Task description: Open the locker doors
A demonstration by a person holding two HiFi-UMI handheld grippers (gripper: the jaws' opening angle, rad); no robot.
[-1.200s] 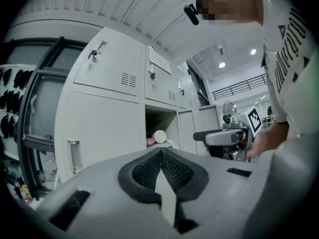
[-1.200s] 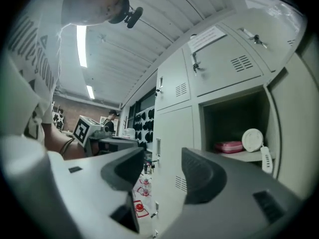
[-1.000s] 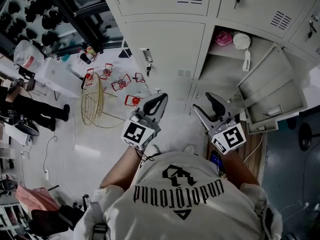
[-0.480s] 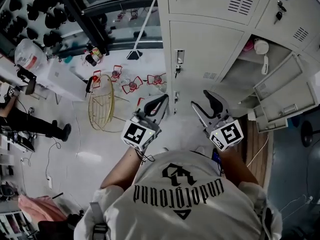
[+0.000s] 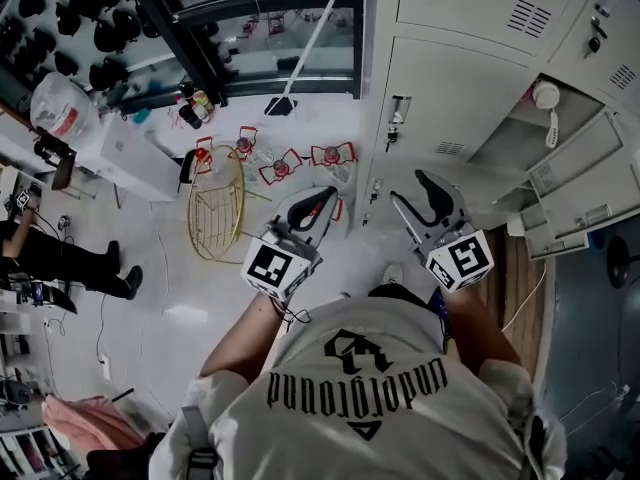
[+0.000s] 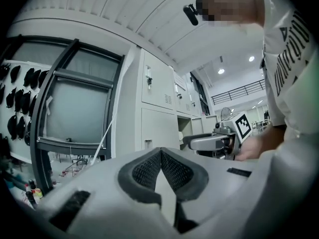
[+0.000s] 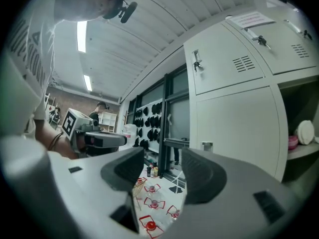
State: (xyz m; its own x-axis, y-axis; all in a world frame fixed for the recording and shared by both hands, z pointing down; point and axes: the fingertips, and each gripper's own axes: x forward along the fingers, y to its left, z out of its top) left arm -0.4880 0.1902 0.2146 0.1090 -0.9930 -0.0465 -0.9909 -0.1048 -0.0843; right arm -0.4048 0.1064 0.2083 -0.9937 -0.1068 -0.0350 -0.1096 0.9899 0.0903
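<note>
The grey lockers fill the head view's upper right. One closed door (image 5: 455, 98) carries a latch handle (image 5: 397, 108) on its left edge. Right of it a compartment stands open, its door (image 5: 590, 183) swung out. My left gripper (image 5: 312, 208) hovers over the floor left of the lockers, shut and empty, its pads meeting at the tip (image 6: 160, 156). My right gripper (image 5: 420, 203) is open and empty in front of the closed door, well short of it. The right gripper view shows that door (image 7: 239, 133), its handle (image 7: 207, 146) and the gripper (image 7: 162, 171).
A gold wire basket (image 5: 215, 203) and several red-framed objects (image 5: 280, 163) lie on the floor left of the lockers. A white box (image 5: 120, 153) and a person (image 5: 60, 258) are at far left. A pink item and white things (image 7: 301, 133) sit on the open compartment's shelf.
The lockers have slid to the right and upward in the head view, bringing more floor and the basket into sight. Both grippers keep about the same place, left shut, right open.
</note>
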